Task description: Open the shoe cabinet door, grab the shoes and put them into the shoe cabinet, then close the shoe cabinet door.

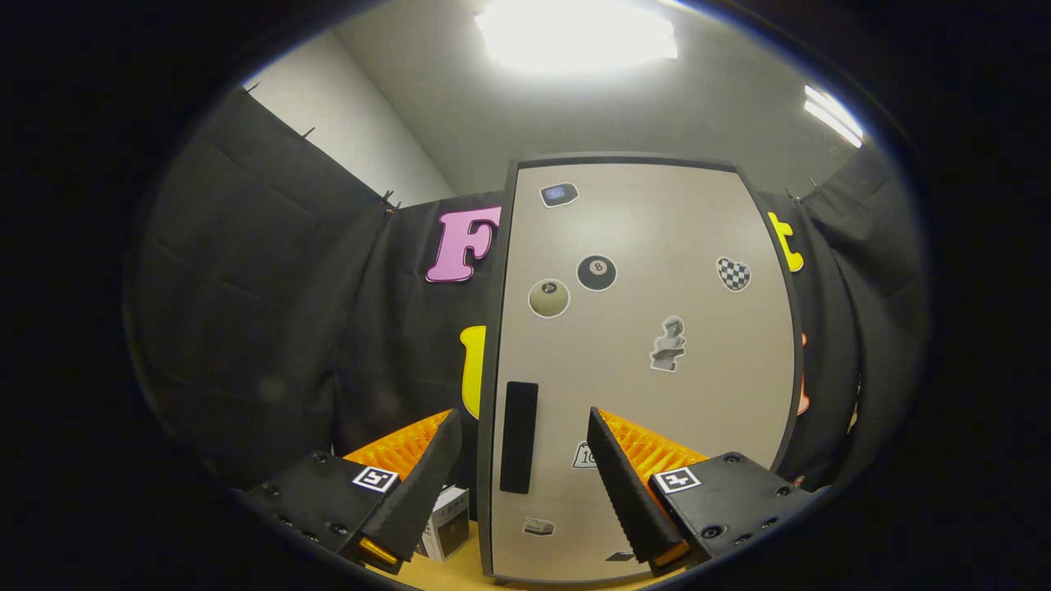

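Beige and rigid, the shoe cabinet door (pixel 640 361) looks shut, stiff on its hinges. The gripper (pixel 523 435) gapes empty, straddling the dark handle (pixel 519 437) at the door's eight o'clock, probably the best hold.

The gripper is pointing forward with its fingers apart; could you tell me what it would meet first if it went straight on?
Most likely the closed cabinet door. The gripper, open, has the door's dark vertical handle in line between its fingers, near the door's left edge, so the handle would probably be touched first. How far off it is cannot be judged.
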A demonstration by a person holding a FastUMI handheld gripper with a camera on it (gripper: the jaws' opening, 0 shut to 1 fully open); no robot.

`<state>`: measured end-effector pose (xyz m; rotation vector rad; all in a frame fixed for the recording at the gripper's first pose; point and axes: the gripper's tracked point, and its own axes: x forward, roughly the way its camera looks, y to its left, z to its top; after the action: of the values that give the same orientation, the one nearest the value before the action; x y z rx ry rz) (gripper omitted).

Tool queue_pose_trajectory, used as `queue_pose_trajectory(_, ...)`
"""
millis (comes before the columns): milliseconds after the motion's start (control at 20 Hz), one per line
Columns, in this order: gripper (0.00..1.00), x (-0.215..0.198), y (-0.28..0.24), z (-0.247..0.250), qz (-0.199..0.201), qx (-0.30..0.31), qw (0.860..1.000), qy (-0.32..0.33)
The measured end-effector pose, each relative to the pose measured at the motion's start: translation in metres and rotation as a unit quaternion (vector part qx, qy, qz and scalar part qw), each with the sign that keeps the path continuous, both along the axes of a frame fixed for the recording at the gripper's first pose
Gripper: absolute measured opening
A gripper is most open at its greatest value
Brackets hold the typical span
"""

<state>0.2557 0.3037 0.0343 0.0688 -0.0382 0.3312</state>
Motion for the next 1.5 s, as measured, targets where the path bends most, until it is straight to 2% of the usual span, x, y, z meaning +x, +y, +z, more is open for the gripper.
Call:
queue_pose_trajectory(250,0.97,0.04,0.016,-0.017,0.0,0.014,1.0,0.028)
queue_pose_trajectory(600,0.96,0.07,0.029,-0.043,0.004,-0.015,0.999,0.042)
queue_pose_trajectory(650,0.92,0.073,0.029,-0.046,0.002,-0.018,0.999,0.043)
queue_pose_trajectory(700,0.83,0.076,0.031,-0.048,0.0,-0.019,0.999,0.046)
queue_pose_trajectory(800,0.76,0.08,0.029,-0.05,-0.013,-0.021,0.998,0.05)
queue_pose_trajectory(850,0.73,0.08,0.035,-0.048,-0.003,-0.017,0.999,0.044)
queue_pose_trajectory(1000,0.4,0.079,0.039,-0.057,-0.006,-0.026,0.998,0.06)
queue_pose_trajectory(1050,0.41,0.08,0.039,-0.056,-0.012,-0.024,0.998,0.059)
queue_pose_trajectory(1200,0.34,0.082,0.04,-0.058,-0.016,-0.013,0.997,0.072)
queue_pose_trajectory(1250,0.28,0.081,0.039,-0.057,-0.014,-0.012,0.997,0.074)
queue_pose_trajectory(1300,0.13,0.083,0.041,-0.059,-0.008,-0.014,0.997,0.075)
queue_pose_trajectory(1400,0.13,0.079,0.039,-0.057,0.003,-0.003,0.996,0.086)
queue_pose_trajectory(1450,0.09,0.077,0.04,-0.057,0.007,0.001,0.996,0.092)
queue_pose_trajectory(1500,0.09,0.074,0.039,-0.058,0.012,-0.002,0.995,0.097)
